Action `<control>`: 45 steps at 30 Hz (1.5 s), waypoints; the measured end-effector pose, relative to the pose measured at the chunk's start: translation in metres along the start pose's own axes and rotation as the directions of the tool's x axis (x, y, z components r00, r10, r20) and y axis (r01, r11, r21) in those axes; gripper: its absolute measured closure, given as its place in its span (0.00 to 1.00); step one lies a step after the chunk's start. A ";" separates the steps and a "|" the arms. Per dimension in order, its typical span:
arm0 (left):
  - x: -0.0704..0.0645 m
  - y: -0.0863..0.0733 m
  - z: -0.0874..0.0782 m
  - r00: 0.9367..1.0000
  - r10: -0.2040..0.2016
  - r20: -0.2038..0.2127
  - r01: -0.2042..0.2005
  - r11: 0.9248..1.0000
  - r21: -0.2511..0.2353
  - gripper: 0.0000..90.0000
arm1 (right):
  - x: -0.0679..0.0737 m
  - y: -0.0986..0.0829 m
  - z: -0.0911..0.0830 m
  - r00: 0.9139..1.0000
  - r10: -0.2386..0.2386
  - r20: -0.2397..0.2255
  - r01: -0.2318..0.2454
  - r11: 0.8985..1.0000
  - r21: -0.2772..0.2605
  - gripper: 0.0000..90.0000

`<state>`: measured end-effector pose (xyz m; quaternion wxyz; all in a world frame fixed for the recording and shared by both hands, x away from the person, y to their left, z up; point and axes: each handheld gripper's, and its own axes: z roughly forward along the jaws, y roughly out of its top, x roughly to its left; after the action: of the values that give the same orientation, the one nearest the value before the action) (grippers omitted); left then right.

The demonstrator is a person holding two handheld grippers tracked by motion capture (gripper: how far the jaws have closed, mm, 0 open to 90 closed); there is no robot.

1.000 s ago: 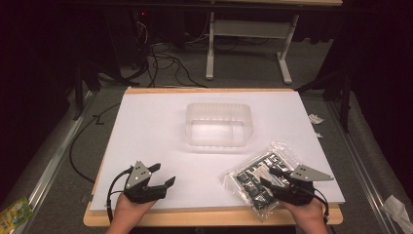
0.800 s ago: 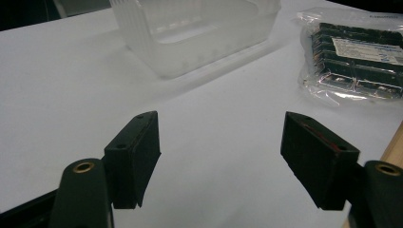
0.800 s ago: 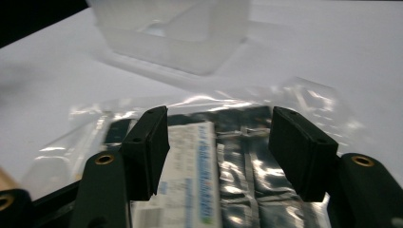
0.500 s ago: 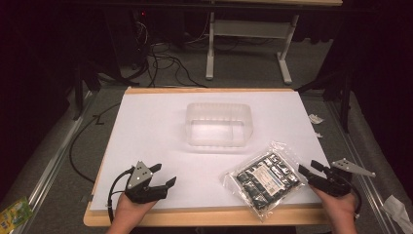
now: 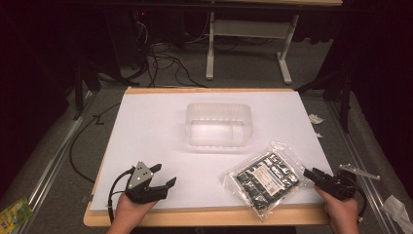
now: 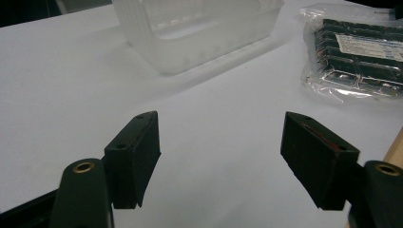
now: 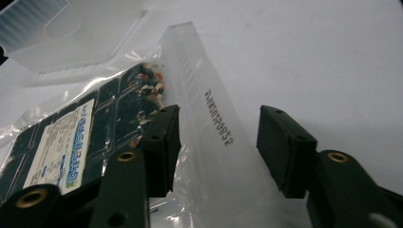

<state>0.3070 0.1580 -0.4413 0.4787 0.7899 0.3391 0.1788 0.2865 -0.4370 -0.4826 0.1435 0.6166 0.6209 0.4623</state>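
A clear plastic bag [image 5: 265, 178] of dark packets with a white label lies near the table's front right. Its sealed edge strip [image 7: 209, 109] runs between the jaws of my right gripper [image 5: 311, 173], which stands open [image 7: 218, 137] at the bag's right end; neither jaw presses it. A clear plastic container [image 5: 219, 124] sits open and empty at the table's middle. At the front left, my left gripper [image 5: 164, 175] rests open with nothing between its jaws [image 6: 218, 137], pointing toward the container [image 6: 199, 28] and the bag [image 6: 356, 52].
The white table top [image 5: 146, 126] has a wooden rim along its front edge. Cables and table legs lie on the floor beyond the far edge. Small scraps of packaging lie on the floor at right.
My right gripper has drawn back to the right, from over the bag to its right end. The left gripper and the container have not moved.
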 end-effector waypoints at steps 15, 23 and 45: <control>0.000 0.000 0.000 1.000 0.003 0.000 -0.003 1.000 -0.001 0.33 | 0.017 0.003 -0.003 0.997 -0.068 -0.026 0.068 0.998 -0.014 1.00; 0.000 0.000 0.001 1.000 0.002 -0.001 -0.002 1.000 0.001 0.33 | 0.037 0.013 -0.019 0.989 -0.145 -0.010 0.143 0.983 -0.113 1.00; -0.007 0.001 0.005 1.000 0.017 0.005 -0.017 1.000 -0.001 0.36 | 0.101 0.045 -0.051 0.934 -0.355 -0.030 0.330 0.893 -0.305 1.00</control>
<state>0.3054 0.1499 -0.4427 0.4785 0.7929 0.3309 0.1812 0.2570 -0.3753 -0.3820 0.2866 0.4488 0.6493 0.5429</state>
